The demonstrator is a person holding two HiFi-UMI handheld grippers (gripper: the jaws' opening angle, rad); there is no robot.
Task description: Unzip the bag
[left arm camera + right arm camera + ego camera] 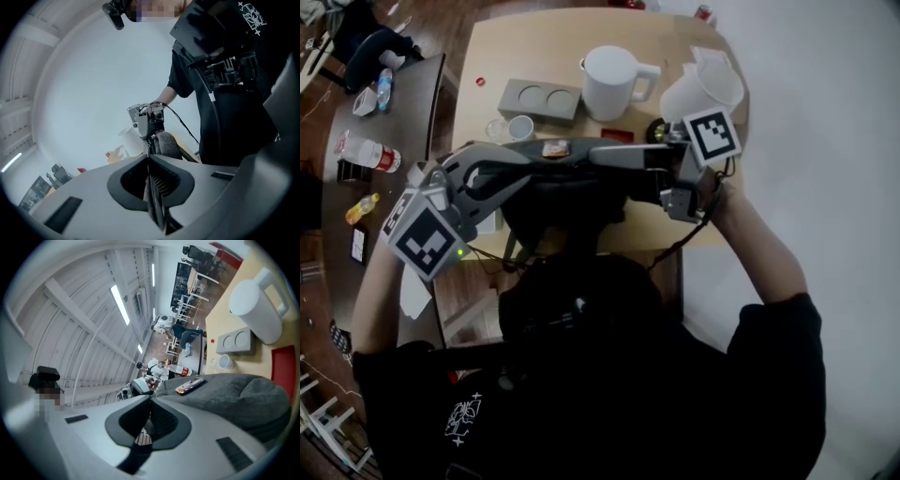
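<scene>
A pale wooden desk (pixel 544 47) carries everything. A dark grey bag (pixel 572 202) sits at the desk's near edge, directly in front of the person and between the two tools. The left tool (pixel 148 157) is closed tight, with dark strips of the bag's fabric pinched between its jaws. The right tool (pixel 151 397) faces it across the top of the bag. It is likewise closed, on a thin dark strip that appears to belong to the bag. Behind the bag stand a white pitcher (pixel 609 82), a second, tilted pitcher (pixel 703 94) and a grey block (pixel 539 98) with two round hollows. A small cup (pixel 520 127) stands beside the block. A little orange-labelled packet (pixel 555 148) lies on the bag.
</scene>
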